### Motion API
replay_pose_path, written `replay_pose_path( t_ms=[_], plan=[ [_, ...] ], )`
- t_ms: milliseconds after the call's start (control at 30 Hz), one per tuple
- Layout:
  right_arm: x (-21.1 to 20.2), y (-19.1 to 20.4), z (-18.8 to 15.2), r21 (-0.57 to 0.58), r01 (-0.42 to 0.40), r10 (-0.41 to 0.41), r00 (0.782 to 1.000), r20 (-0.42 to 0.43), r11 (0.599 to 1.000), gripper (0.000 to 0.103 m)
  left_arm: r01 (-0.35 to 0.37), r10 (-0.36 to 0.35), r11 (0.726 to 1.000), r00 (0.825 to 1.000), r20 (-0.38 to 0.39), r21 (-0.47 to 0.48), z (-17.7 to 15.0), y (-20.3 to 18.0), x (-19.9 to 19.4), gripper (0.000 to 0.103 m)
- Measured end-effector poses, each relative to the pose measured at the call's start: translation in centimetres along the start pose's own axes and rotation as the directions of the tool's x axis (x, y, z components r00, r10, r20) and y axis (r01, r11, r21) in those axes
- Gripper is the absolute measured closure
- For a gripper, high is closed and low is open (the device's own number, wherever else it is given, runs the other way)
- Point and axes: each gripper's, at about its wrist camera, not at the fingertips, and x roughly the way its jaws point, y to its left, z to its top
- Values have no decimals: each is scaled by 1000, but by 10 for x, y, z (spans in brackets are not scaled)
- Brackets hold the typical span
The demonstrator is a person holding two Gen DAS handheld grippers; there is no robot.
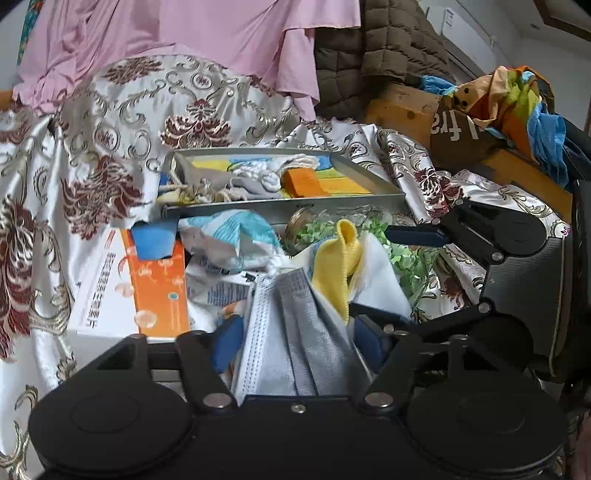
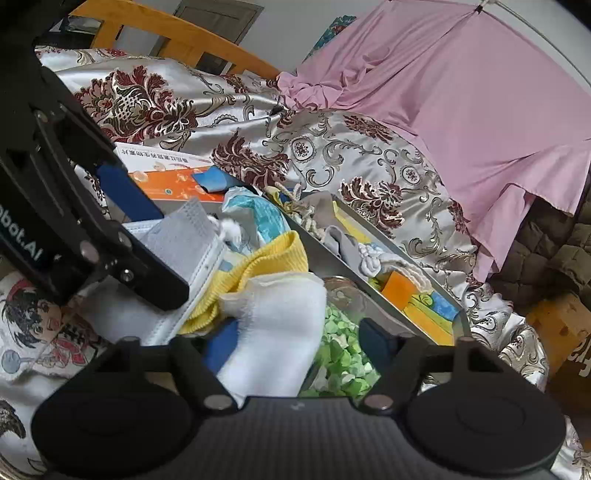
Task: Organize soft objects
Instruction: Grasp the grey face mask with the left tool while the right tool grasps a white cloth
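Bedding covers the whole working surface: a shiny cream bed cover point(image 1: 110, 122) with dark red flowers and gold scrolls, rumpled over a bed with a wooden frame point(image 1: 402, 107). A pink sheet point(image 1: 229, 37) hangs down over the far side, with a brown quilt point(image 1: 388, 55) heaped beside it. Above them are white walls and a door point(image 2: 218, 18).

A shallow metal tray point(image 1: 288, 208) sits mid-bed, holding yellow, blue and orange sponges, a grey rag and some pale cord. The loose pile lies against the tray's near edge. It holds an orange and white box point(image 1: 155, 288) toward the left, a blue and white packet point(image 1: 229, 236), a glass jar point(image 1: 303, 225) of green paper bits lying on its side, a yellow cloth point(image 1: 336, 262) and a white cloth point(image 2: 273, 325).

The left gripper point(image 1: 295, 332) is about half closed on a bunch of face masks point(image 1: 303, 354) at the near side of the pile. The blue pads point(image 1: 225, 343) meet the bunch on both sides. The masks stand on edge, their long axis running forward along the fingers toward the tray.

The right gripper point(image 2: 295, 336) stands partly open just right of the left one. The white cloth lies between its fingers, against the left pad only, and a clear gap is left to the other pad, which hangs over the jar. The cloth's length runs forward toward the yellow cloth, which touches its far end.
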Motion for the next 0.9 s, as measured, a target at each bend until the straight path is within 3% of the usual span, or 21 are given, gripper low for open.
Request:
replay_pose_path(
  t_ms=[133, 233, 367, 667, 900],
  plan=[
    [-1, 2, -1, -17, -3, 3, 1000, 9, 1000, 47, -11, 11, 1000, 1000, -4, -6, -2, 2, 0, 60],
    [-4, 4, -1, -25, -14, 14, 1000, 12, 1000, 66, -8, 8, 1000, 1000, -5, -24, -3, 2, -5, 72],
    [-7, 5, -3, -26, -20, 20, 1000, 2, 999, 82, 3, -4, 998, 1000, -11, -71, -5, 3, -13, 82],
    [-26, -3, -2, 7, -5, 5, 1000, 14, 1000, 91, 7, -8, 993, 1000, -6, -118, -8, 0, -26, 90],
    [-51, -23, 5, 113, -2, -5, 998, 61, 994, 91, 30, -23, 990, 998, 58, -136, -3, -11, -61, 91]
  ],
)
